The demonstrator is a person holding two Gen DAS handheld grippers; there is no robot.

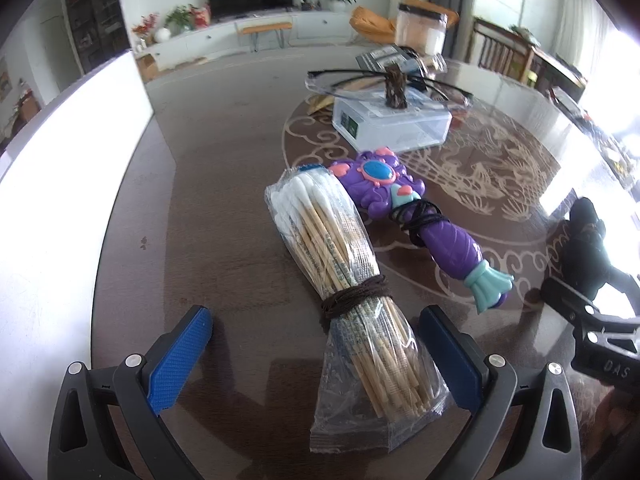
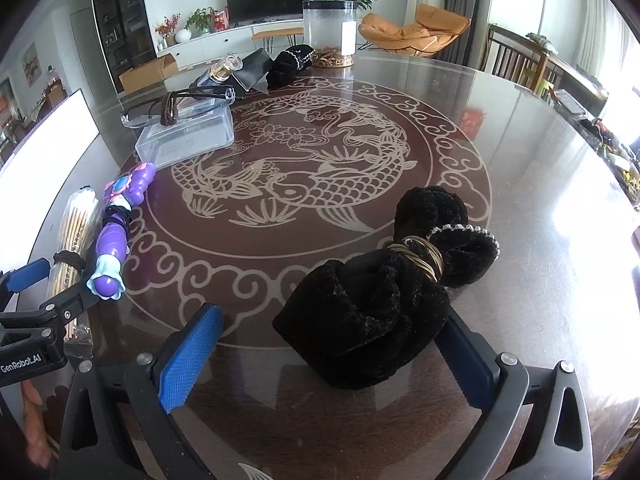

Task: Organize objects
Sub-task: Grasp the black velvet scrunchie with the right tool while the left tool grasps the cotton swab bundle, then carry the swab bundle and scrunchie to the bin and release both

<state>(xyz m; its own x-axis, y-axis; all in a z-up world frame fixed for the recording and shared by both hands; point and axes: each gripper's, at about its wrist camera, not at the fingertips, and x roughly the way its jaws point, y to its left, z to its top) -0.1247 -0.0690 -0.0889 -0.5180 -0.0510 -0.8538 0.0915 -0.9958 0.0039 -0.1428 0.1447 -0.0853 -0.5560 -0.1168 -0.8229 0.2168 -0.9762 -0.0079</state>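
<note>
A bag of cotton swabs (image 1: 320, 248) on bamboo sticks, tied with brown cord, lies on the table between the wide jaws of my left gripper (image 1: 316, 316); neither blue pad presses it. A purple toy wand (image 1: 400, 208) wound with black cord lies just right of it. In the right wrist view a black velvet bundle (image 2: 372, 320) bound with gold bands rests inside my open right gripper (image 2: 332, 316), close against the right finger and well apart from the left one. The left gripper (image 2: 60, 284) shows at that view's left edge, around the swab bag (image 2: 76, 220).
The round table (image 2: 520, 152) has a glossy top with a fish pattern. A clear plastic box (image 2: 188, 136) carries cord-tied glasses (image 2: 176, 108). Farther back stand a perfume bottle (image 2: 224, 68), a second black cloth (image 2: 288, 62) and a clear jar (image 2: 330, 28). A white panel (image 1: 60, 180) stands left.
</note>
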